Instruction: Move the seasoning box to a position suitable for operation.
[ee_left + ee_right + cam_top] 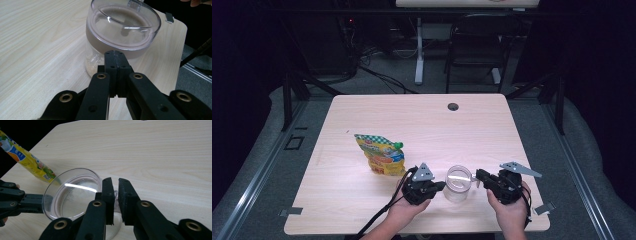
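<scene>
A clear plastic jar [458, 184] with a clear lid [125, 27] stands near the table's front edge, between my two grippers. My left gripper [441, 186] is shut with nothing between its jaws, and its tip [114, 53] rests against the side of the lid's rim. From the other side, my right gripper [116, 192] is shut on the small clear tab [116, 194] at the lid's edge. A yellow food pouch [382, 154] with a green cap lies flat on the table, to the left of the jar and farther back.
The light wooden table [422, 125] has a cable hole [453, 106] at its far edge and small metal clips [543, 208] at its front corners. Behind it stand a black chair [477, 45] and a white desk leg [419, 50].
</scene>
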The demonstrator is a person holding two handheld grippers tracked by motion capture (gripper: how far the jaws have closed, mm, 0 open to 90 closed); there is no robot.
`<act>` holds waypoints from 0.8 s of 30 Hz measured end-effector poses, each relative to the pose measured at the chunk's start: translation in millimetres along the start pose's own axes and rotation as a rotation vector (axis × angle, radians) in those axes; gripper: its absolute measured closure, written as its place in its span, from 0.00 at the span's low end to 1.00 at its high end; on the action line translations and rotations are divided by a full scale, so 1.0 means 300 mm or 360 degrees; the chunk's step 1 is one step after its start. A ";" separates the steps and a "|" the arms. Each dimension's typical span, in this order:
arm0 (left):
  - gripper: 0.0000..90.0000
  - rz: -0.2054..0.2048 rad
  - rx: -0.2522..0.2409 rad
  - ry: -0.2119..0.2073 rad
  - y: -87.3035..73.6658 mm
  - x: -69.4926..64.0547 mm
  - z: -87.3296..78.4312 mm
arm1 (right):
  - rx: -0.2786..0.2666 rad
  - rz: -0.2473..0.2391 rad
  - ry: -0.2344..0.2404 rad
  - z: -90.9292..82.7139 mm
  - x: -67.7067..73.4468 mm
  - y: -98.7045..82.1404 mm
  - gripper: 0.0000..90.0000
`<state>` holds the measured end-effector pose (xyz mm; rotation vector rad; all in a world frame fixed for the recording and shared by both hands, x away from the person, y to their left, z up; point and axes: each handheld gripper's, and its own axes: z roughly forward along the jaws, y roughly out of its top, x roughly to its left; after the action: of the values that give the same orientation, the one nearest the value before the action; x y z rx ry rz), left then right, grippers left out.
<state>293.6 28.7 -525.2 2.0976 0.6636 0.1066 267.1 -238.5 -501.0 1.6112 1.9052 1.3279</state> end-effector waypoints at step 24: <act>1.00 0.0007 -0.0032 -0.0013 0.019 -0.008 -0.006 | 0.0001 0.0016 0.0005 -0.002 -0.001 -0.002 0.91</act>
<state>293.4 26.3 -519.5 2.0794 0.6506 0.1069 266.3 -239.1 -501.3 1.6220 1.9023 1.3348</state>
